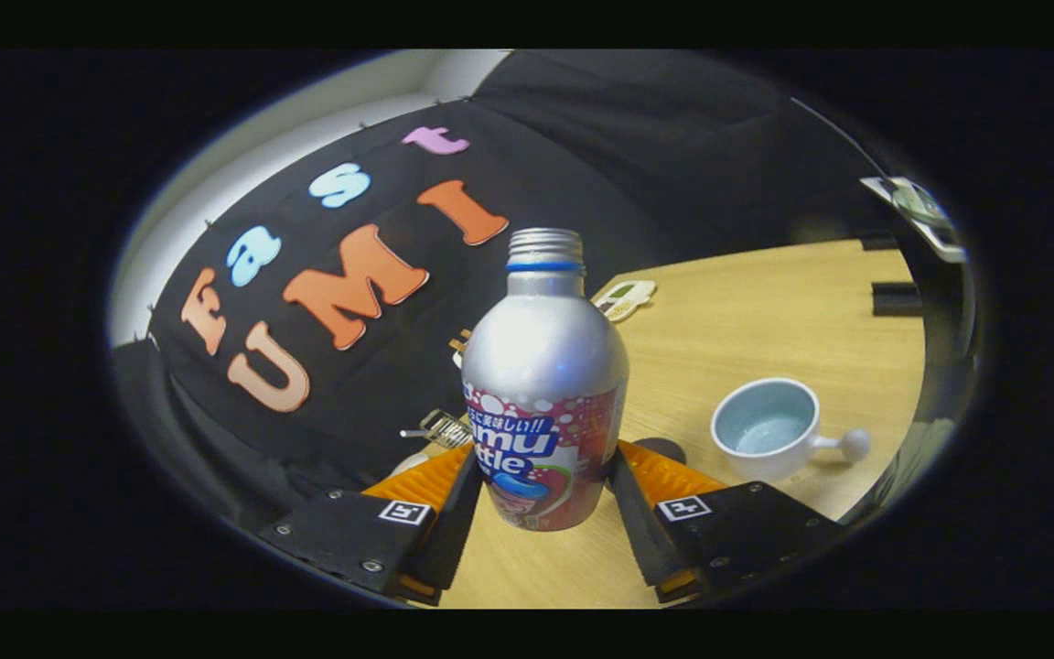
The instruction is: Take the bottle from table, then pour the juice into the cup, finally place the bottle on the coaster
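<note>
Bottle [544, 384] sits between the two fingers of the gripper [543, 476], both fingers pressed against its lower body, one per side, so the tongs are pinching the bottle. It's a silver metal bottle, printed label on the lower half, blue ring under the threaded neck, no cap on. Whole view is tilted relative to the table [765, 311], so the bottle looks upright in the grip while the tabletop slopes behind it; can't tell if the base is touching the wood or just off it. Cup [765, 428] at about 3 o'clock from the bottle, beyond the right finger, well apart from it: pale blue inside, white outside, knob-ended handle pointing away from the bottle, open side up, looks empty. Small dark round thing [666, 449] just past the right finger tip, between bottle and cup, mostly hidden, can't tell what it is. At about 1 o'clock, further back on the table, a flat white tag-like piece [626, 297]. At 9 o'clock by the left finger, a small metal clip-like item [440, 428], blurry. Nothing between bottle and cup apart from the finger.
</note>
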`<state>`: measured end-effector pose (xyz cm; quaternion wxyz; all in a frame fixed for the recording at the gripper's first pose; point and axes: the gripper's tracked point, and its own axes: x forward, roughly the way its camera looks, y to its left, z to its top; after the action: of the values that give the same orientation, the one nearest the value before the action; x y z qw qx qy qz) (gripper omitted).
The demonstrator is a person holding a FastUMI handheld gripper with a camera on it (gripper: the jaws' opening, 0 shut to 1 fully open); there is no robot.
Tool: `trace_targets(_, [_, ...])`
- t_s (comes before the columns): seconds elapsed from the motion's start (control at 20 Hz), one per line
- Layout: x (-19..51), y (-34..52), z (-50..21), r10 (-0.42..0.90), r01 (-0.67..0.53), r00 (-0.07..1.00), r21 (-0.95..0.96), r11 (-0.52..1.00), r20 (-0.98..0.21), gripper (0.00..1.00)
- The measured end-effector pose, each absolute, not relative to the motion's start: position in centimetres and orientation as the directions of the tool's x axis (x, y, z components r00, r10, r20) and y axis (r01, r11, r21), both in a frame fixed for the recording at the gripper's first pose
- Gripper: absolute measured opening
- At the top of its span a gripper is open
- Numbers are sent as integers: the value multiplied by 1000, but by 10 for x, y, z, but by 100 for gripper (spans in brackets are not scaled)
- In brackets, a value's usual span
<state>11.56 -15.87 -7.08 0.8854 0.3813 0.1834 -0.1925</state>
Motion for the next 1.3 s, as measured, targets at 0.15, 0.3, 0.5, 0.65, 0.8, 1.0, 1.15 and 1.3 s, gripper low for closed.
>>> trace_targets(0.15, [122, -159, -73, -257, 467, 848, 426, 775, -463, 75])
trace_targets(0.3, [133, -162, -75, -303, 449, 848, 286, 847, -434, 75])
trace_targets(0.5, [149, -152, -91, -305, 396, 866, 171, 902, -397, 75])
trace_targets(0.65, [163, -145, -109, -289, 357, 879, 122, 926, -378, 75])
trace_targets(0.8, [170, -152, -127, -332, 387, 865, 77, 919, -376, 75])
trace_targets(1.0, [176, -152, -154, -343, 400, 844, 57, 915, -412, 76])
trace_targets(1.15, [183, -148, -178, -347, 404, 828, 40, 914, -441, 77])
trace_targets(1.3, [182, -147, -188, -353, 415, 816, 39, 909, -458, 77])
